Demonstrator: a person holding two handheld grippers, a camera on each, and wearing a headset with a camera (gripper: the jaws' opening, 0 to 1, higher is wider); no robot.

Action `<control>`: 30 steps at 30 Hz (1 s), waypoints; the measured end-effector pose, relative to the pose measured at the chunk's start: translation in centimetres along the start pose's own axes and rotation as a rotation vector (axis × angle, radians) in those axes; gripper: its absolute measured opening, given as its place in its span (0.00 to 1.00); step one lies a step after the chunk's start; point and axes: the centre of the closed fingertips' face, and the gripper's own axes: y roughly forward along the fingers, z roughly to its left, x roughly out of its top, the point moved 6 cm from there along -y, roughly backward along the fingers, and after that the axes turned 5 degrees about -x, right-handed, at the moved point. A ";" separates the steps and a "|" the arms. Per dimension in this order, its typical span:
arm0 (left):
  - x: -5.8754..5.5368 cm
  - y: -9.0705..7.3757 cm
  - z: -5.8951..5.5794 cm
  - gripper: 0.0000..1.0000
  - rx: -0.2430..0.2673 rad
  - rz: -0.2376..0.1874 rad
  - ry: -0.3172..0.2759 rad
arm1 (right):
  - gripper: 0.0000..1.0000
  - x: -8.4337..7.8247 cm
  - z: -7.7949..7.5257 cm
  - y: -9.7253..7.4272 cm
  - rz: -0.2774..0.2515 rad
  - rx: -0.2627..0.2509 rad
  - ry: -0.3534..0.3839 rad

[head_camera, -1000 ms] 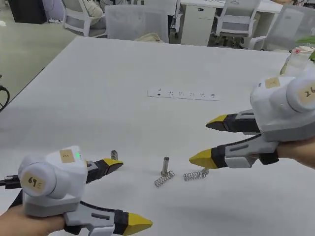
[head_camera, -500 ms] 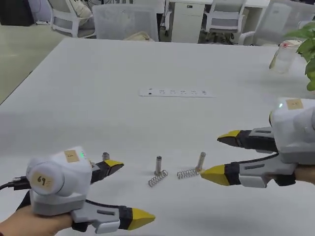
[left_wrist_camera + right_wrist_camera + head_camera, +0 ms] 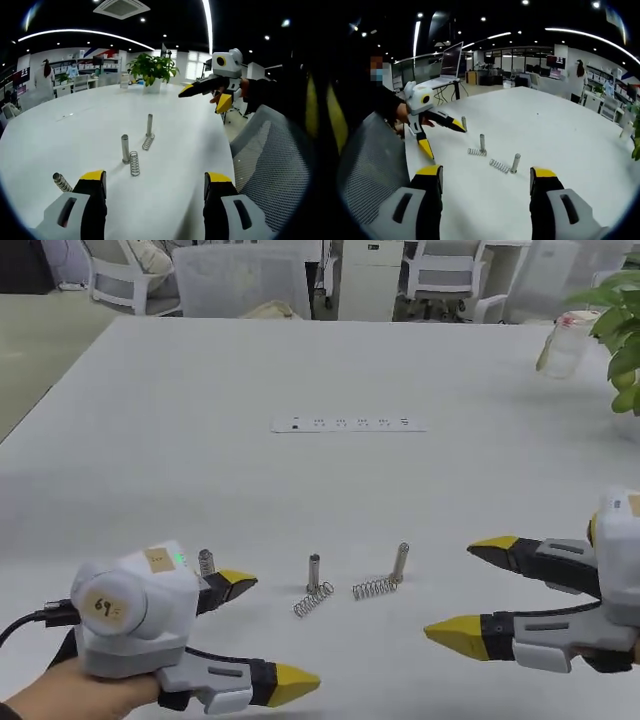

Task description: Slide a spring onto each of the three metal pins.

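Now right gripper (image 3: 449, 590) farther from springs (image 3: 374, 588)

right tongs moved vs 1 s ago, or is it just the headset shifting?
Yes. The right tongs pulled back from the right-hand pin, toward the person. Their lower tip was at that pin a second ago and now sits clear of it.

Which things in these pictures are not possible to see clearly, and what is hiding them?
- Left pin: in the head view, its base is hidden behind the upper jaw of the left gripper.
- Right gripper: in the head view, its body is cut off by the right edge.
- Power strip: in the head view, its markings are too small to read.
- Bottle: in the head view, it is blurred, so its contents are unclear.
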 end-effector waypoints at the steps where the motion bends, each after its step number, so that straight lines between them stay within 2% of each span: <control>1: 0.0 0.1 0.0 0.76 0.002 0.001 0.001 | 0.71 -0.1 0.0 -0.1 -0.009 -0.002 0.009; 13: -0.2 1.4 0.6 0.67 0.032 0.016 -0.001 | 0.80 -1.4 0.2 -0.9 -0.015 -0.036 0.049; 19: 0.0 2.3 1.1 0.60 0.050 0.002 -0.034 | 0.84 -1.2 0.2 -1.0 -0.035 -0.042 0.063; 25: -0.2 3.1 1.8 0.49 0.081 -0.004 -0.070 | 0.86 -1.3 0.1 -1.1 -0.036 -0.046 0.070; 30: -0.5 3.6 2.1 0.45 0.090 0.004 -0.078 | 0.86 -1.5 0.2 -1.1 -0.029 -0.044 0.076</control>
